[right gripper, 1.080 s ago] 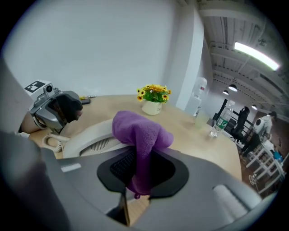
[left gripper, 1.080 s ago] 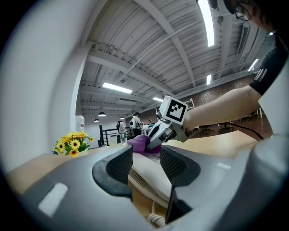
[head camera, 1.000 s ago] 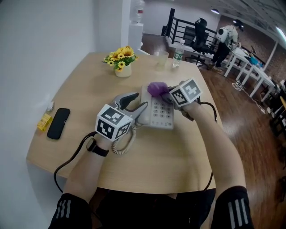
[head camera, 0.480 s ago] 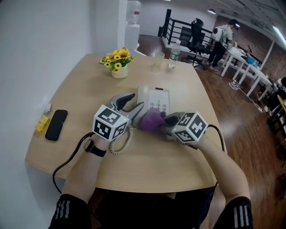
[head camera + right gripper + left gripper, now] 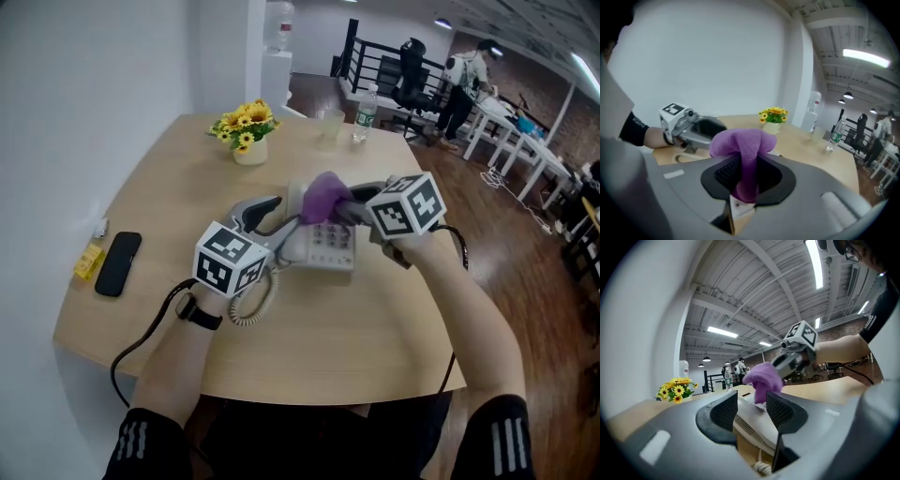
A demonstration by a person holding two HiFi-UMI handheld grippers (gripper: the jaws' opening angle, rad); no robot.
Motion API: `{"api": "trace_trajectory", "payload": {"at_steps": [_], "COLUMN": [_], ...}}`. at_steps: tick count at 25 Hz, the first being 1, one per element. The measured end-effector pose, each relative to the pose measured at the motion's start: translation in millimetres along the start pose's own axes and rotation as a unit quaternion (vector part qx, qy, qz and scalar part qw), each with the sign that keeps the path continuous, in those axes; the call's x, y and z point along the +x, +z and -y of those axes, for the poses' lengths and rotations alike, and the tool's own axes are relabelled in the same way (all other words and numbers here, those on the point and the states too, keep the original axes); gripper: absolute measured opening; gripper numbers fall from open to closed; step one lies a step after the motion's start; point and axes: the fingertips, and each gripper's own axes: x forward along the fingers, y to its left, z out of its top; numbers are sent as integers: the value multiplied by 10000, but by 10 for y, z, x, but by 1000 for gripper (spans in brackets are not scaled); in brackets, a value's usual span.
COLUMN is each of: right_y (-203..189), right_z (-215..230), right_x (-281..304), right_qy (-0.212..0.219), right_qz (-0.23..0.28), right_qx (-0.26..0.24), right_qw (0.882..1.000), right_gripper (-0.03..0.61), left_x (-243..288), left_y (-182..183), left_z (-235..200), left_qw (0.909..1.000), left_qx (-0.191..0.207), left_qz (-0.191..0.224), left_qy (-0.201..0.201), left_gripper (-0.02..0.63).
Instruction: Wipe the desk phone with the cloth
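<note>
Mid-frame in the head view, pinching purple cloth point(image 5: 324, 194) in right gripper point(image 5: 345, 206), jaws closing tight on its fold, wad bulging ahead of the tips. Pressing that wad onto upper end of desk phone point(image 5: 328, 247), sitting at centre of table point(image 5: 356, 347). Bracing phone's left side with left gripper point(image 5: 275, 223), jaws part-spread and seemingly clamping the body there, contact being partly hidden. Advising: laying cloth flat on phone's face, drawing down-frame in overlapping passes, holding the left-side brace firm, avoiding coiled cord point(image 5: 247, 305).
</note>
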Motion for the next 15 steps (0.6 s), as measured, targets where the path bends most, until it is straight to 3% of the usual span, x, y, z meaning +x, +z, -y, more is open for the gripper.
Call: {"api": "trace_trajectory", "payload": {"at_steps": [3,7,15], "right_y": [166,92,-195], "right_z": [384,653,442], "right_x": [259,595,762], "right_qy": [-329,-540,-240], "right_qz": [4,-265,-630], "right_qx": [462,823,810], "right_qw": [9984,9948,9944], "right_gripper": [74,74,74], "left_x": [-3,7,-2], "left_y": [-4,1,22], "left_z": [-15,-3,-21], "left_qw": [10000,10000,10000], "left_qx": [-29,-37,-40], "left_qz": [10,22,44], "left_qy": [17,-2,2], "left_gripper": [184,184,184]}}
